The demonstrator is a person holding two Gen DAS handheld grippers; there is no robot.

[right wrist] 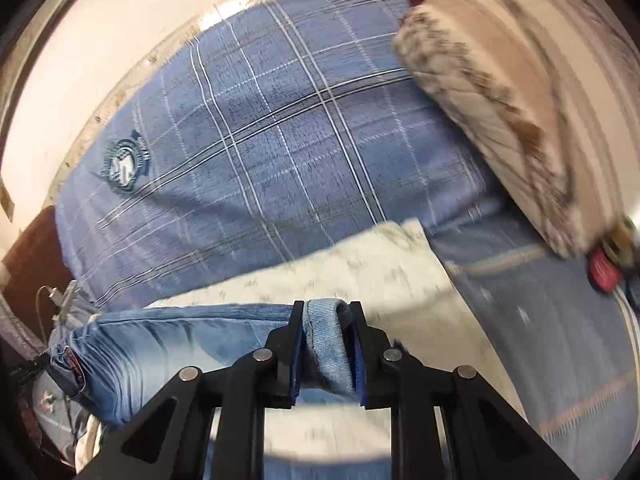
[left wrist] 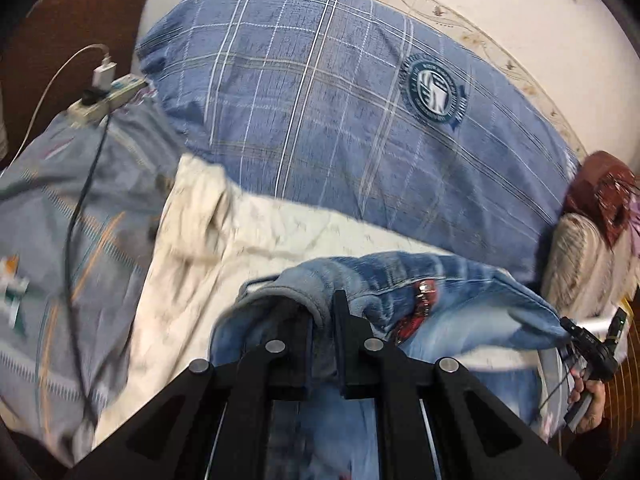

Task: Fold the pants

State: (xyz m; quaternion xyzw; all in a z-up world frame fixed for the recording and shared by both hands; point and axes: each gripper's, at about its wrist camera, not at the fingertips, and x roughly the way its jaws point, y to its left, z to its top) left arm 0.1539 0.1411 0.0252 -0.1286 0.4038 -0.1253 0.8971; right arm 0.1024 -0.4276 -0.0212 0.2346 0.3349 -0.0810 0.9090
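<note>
Left tongs [left wrist: 322,312] clenched on jeans [left wrist: 440,300] edge; right tongs [right wrist: 326,320] clenched on rolled denim hem. Jeans held stretched above cream blanket [left wrist: 224,248] on bed, before blue plaid pillow [left wrist: 320,100]. Judgement: fabric best kept taut, edges aligned, lowered evenly for clean fold.

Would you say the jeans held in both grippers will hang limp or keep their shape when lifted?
Probably limp: the jeans sag and crease between the left gripper and the right gripper. The thick bunched denim suggests some weight. Both grips look unlikely to slip.
</note>
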